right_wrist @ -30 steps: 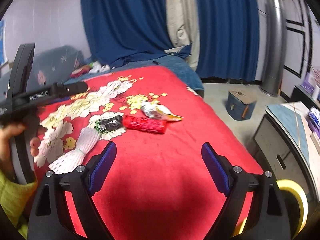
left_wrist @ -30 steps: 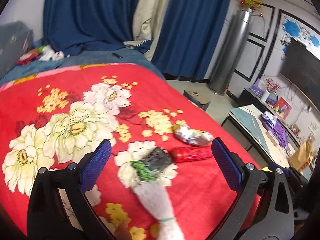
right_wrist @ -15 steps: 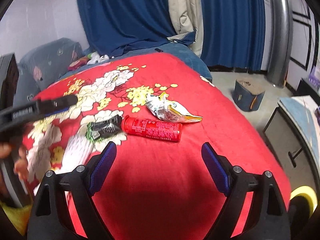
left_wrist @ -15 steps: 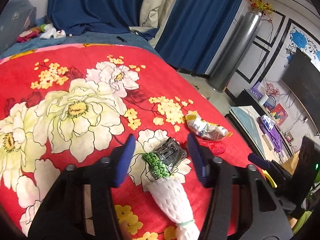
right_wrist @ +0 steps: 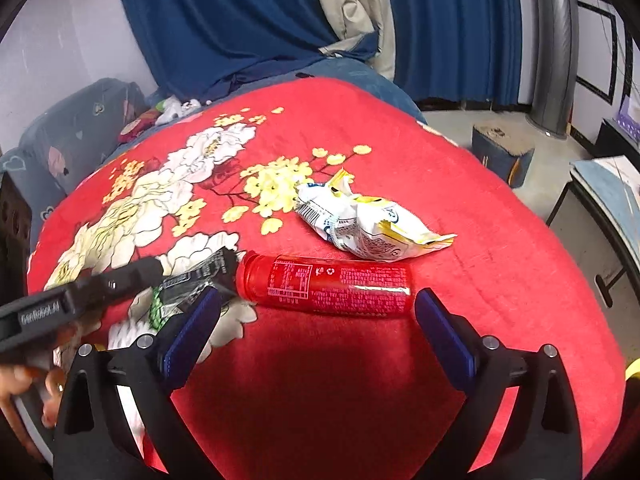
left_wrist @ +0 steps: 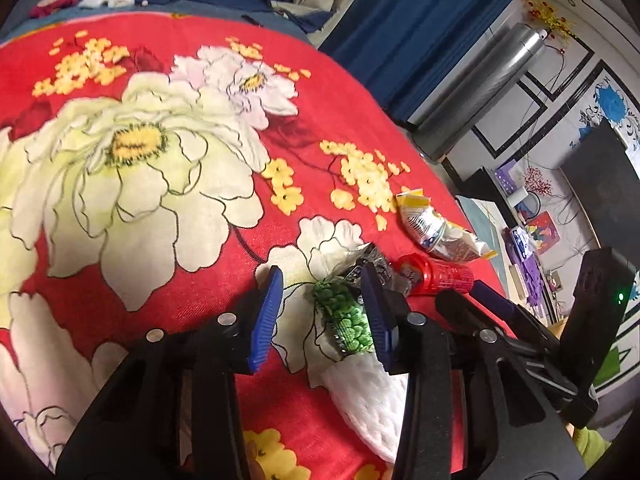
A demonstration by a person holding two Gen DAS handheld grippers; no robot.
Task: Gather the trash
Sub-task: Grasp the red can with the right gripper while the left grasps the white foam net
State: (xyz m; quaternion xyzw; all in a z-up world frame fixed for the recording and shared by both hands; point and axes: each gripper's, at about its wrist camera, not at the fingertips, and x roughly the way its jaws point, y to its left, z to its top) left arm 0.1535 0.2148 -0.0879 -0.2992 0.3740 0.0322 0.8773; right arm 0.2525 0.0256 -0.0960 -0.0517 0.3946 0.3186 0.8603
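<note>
Left claw (left_wrist: 324, 312) closing around green-and-black wrapper (left_wrist: 346, 316) on red flowered bed blanket (left_wrist: 160, 240); wrapper between pads, right pad touching, left pad apart. White foam net (left_wrist: 372, 396) just below wrapper. Right claw (right_wrist: 316, 332) opening, nothing gripped, red bottle (right_wrist: 332, 286) lying just ahead. Crumpled white-yellow snack bag (right_wrist: 360, 228) beyond bottle.

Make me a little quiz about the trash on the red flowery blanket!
1. True or false: the red bottle stands upright.
2. Which piece lies between the left hand-held gripper fingers? A) green-and-black wrapper B) white-and-yellow snack bag C) red bottle
3. Fill in: the red bottle's cap end points toward the ____ wrapper.

Key: 1 false, it lies on its side; 2 A; 3 green-and-black.
</note>
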